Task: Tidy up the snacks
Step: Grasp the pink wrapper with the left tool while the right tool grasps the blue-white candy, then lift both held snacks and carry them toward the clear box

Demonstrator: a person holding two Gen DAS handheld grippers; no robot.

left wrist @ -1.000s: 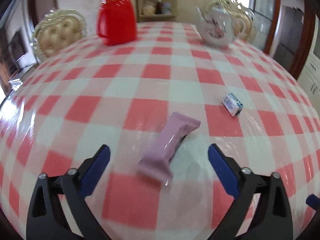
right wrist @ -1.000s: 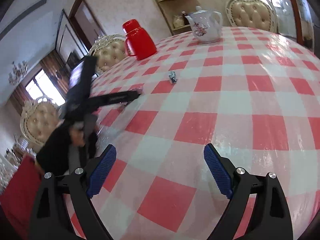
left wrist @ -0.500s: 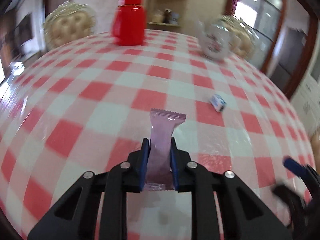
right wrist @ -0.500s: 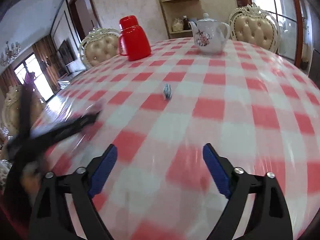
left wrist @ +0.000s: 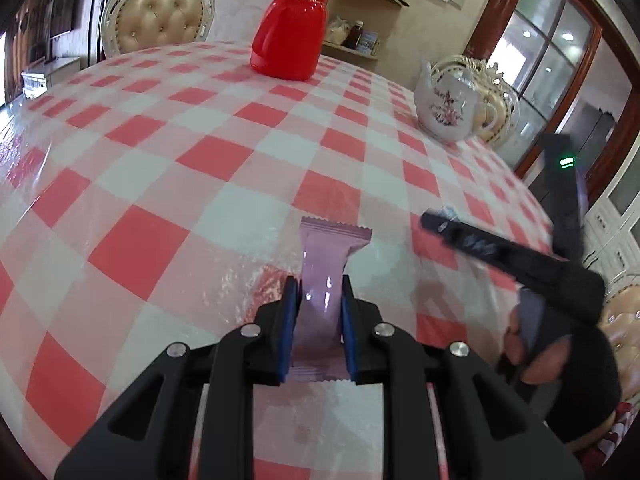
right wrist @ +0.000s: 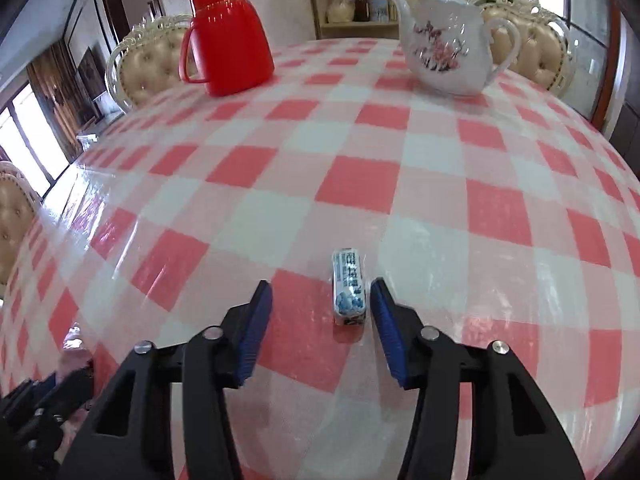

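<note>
My left gripper (left wrist: 316,300) is shut on a long purple snack wrapper (left wrist: 326,276), which sticks out forward over the red-and-white checked tablecloth (left wrist: 160,168). My right gripper (right wrist: 320,300) is open and low over the table, and a small blue-and-white candy packet (right wrist: 349,288) lies between its fingers, close to the right finger. The right gripper also shows in the left wrist view (left wrist: 500,248) as a dark blurred shape to the right of the purple wrapper.
A red jug (right wrist: 226,40) and a white floral teapot (right wrist: 448,44) stand at the far side of the table. Padded chairs (left wrist: 158,20) ring the table. A shelf with jars (right wrist: 356,4) is on the back wall.
My right gripper has moved forward and down until the candy packet lies between its fingers, and its jaws have narrowed. My left gripper closed on the purple wrapper and still holds it.
</note>
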